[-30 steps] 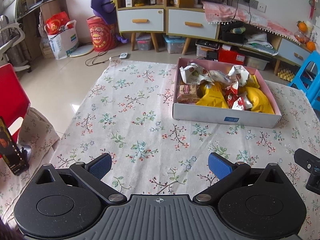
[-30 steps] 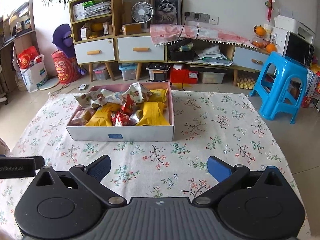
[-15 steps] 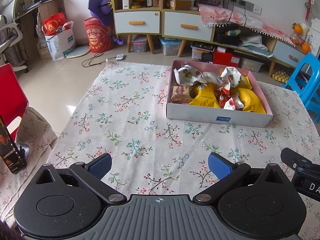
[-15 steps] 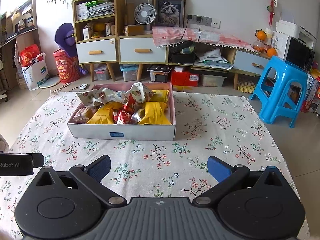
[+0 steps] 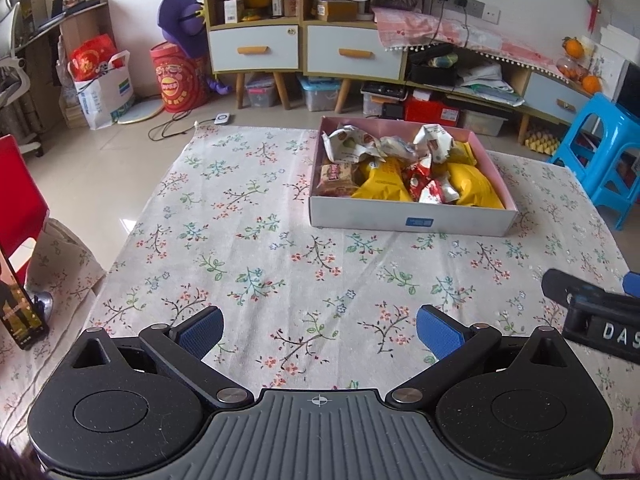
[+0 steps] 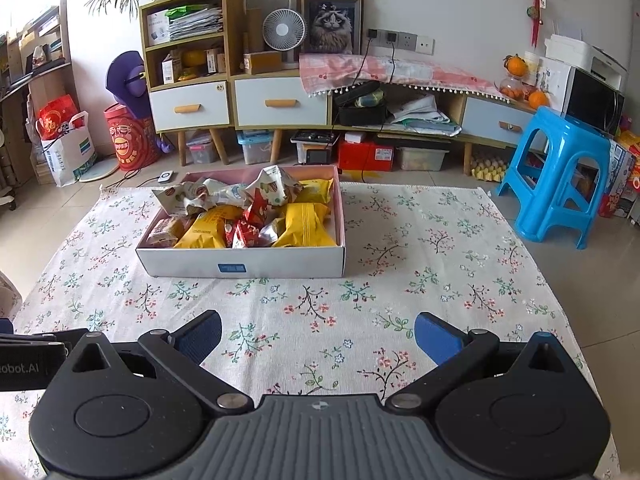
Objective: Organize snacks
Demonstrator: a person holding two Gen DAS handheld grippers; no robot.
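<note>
Both grippers, left (image 5: 318, 330) and right (image 6: 318, 338), hover spread and empty over the near floral tablecloth (image 5: 248, 216). Snack packets (image 6: 248, 216) fill the far box (image 6: 240, 266); organizing appears essentially complete.

Home living room: drawer cabinets (image 6: 236, 104), desk fan (image 6: 283, 30), cat portrait (image 6: 332, 26) (framed), plastic stool (image 6: 560, 176).

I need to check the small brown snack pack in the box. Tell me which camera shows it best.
The left wrist view: the brown snack pack lies face-up in the box, its label clear. In the right wrist view it sits foreshortened, partly hidden behind the box's front wall.
</note>
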